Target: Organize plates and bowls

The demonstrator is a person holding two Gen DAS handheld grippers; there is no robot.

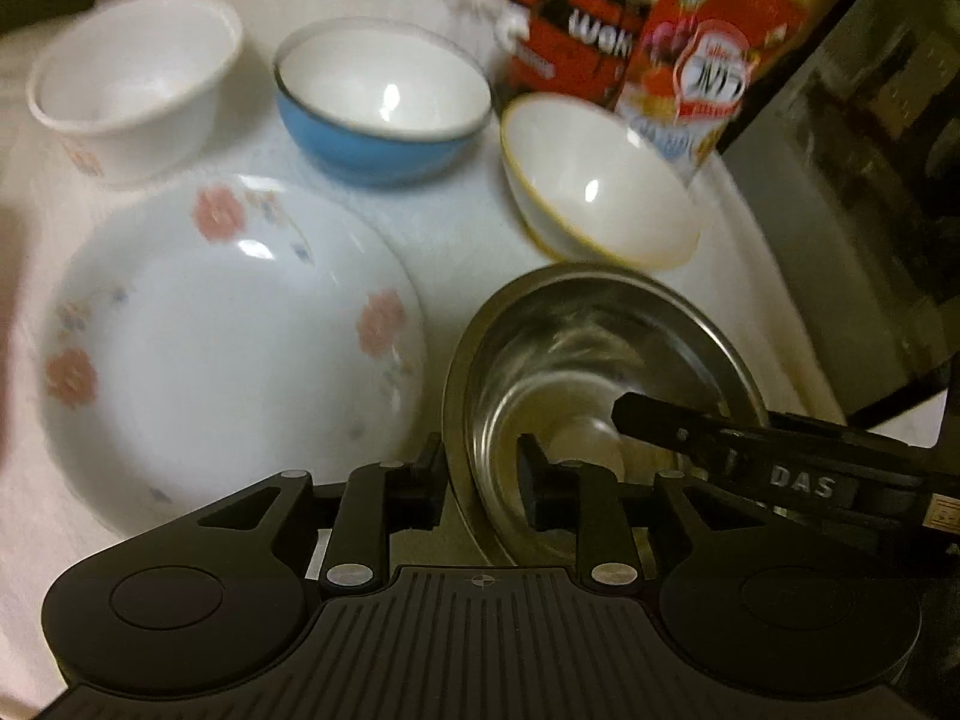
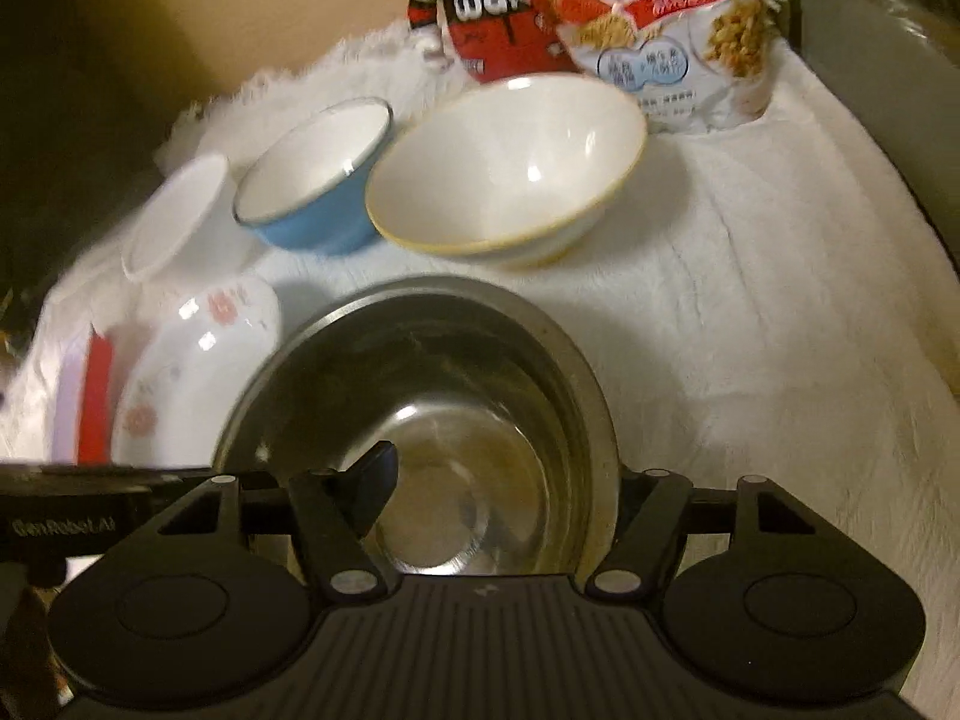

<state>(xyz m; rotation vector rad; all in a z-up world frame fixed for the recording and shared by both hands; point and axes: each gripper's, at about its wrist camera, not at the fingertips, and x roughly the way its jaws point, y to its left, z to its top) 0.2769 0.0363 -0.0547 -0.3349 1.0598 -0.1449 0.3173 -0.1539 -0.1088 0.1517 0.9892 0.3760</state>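
A steel bowl (image 1: 600,354) (image 2: 420,396) sits close in front of both grippers. My left gripper (image 1: 483,480) is shut on its left rim, one finger outside and one inside. My right gripper (image 2: 504,492) straddles the bowl's near rim, jaws wide apart; whether it grips is unclear. Its finger shows in the left wrist view (image 1: 690,426). A floral plate (image 1: 234,354) (image 2: 192,372) lies left of the steel bowl. Behind stand a white bowl (image 1: 138,90) (image 2: 174,216), a blue bowl (image 1: 384,102) (image 2: 312,180) and a yellow-rimmed bowl (image 1: 600,180) (image 2: 510,162).
Everything rests on a white fluffy cloth (image 2: 750,300). A cereal bag (image 2: 672,30) (image 1: 702,60) and a red package (image 2: 498,18) (image 1: 576,30) stand at the back. A dark appliance (image 1: 870,180) stands at the right. A red-and-purple flat thing (image 2: 90,396) lies left of the plate.
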